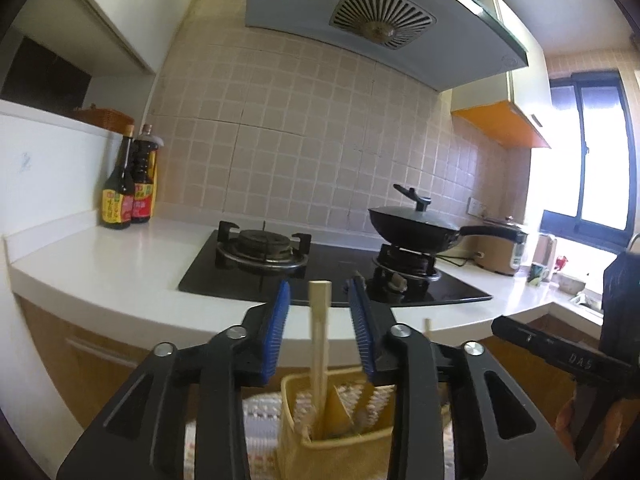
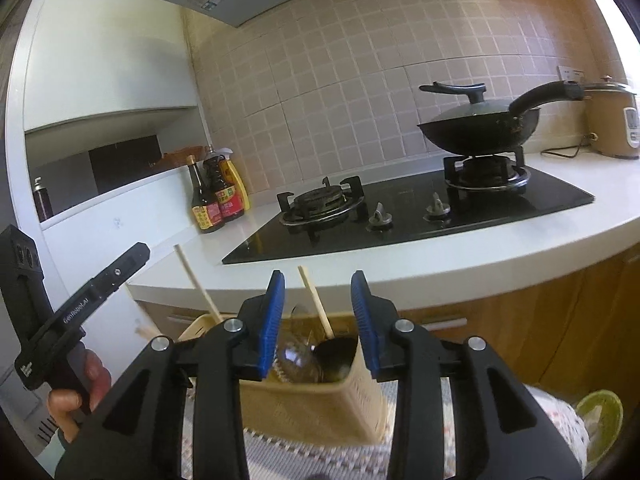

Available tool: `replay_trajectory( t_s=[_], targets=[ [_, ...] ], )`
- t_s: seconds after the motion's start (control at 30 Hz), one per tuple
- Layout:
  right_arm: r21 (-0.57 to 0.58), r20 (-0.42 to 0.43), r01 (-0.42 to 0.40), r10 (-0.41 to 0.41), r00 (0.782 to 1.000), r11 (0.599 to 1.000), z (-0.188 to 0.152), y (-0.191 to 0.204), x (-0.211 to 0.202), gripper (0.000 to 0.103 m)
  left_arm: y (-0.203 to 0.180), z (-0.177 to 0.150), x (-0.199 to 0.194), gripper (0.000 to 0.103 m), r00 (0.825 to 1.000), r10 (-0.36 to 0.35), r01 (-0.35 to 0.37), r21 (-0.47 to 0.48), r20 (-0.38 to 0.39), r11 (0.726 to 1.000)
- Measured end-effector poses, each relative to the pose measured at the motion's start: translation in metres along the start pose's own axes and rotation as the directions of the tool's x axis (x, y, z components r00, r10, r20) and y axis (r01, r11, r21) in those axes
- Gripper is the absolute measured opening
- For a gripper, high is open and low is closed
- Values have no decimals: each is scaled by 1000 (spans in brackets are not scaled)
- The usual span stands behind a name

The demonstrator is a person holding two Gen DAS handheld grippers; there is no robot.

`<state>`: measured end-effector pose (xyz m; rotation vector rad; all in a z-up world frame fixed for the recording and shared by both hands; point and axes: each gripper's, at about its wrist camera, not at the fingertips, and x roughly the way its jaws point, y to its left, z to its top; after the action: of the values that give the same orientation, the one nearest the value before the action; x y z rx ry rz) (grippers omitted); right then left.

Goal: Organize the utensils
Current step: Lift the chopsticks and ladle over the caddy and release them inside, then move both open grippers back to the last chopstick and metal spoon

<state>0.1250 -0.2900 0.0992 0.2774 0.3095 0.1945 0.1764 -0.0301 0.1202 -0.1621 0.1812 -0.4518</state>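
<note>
Only the right wrist view shows a ladle [image 2: 335, 354] inside the yellow holder [image 2: 312, 400]. Two chopsticks [image 1: 319, 356] stand in it. Both grippers' [image 1: 320, 308] [image 2: 318, 304] jaws are apart, gripping nothing.

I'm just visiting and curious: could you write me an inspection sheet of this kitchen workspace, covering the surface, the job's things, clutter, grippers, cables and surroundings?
Surface: white countertop with a black gas hob.
Job's things: yellow utensil holder below the counter edge; chopsticks upright in it; ladle inside.
Clutter: sauce bottles; lidded wok on the right burner; rice cooker.
Grippers: left gripper open, jaws either side of the chopsticks, not touching; right gripper open above the holder.
Cables: cooker cord on the counter.
Surroundings: tiled wall, range hood, window.
</note>
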Motion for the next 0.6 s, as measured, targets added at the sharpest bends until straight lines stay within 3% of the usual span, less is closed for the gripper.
replay_trajectory(
  t_s=[0.17, 0.33, 0.47, 0.5, 0.6],
  targets=[
    [-5, -60, 11, -11, 998, 1000, -8, 15, -26, 32, -11, 3, -35, 39, 999, -27, 28, 13, -22, 1000],
    [-8, -216, 38, -39, 976, 999, -19, 32, -28, 31, -25, -1, -61, 43, 996, -41, 45, 51, -74, 998],
    [26, -405, 75, -59, 913, 997, -42, 37, -13, 31, -30, -11, -73, 45, 986, -57, 68, 69, -159, 995],
    [40, -462, 89, -60, 885, 995, -51, 36, -6, 31, -30, -16, -74, 45, 980, -61, 75, 71, -187, 995],
    [38, -544, 123, -82, 835, 992, -71, 34, 7, 31, -28, -36, -74, 45, 958, -49, 73, 77, -282, 994]
  ],
)
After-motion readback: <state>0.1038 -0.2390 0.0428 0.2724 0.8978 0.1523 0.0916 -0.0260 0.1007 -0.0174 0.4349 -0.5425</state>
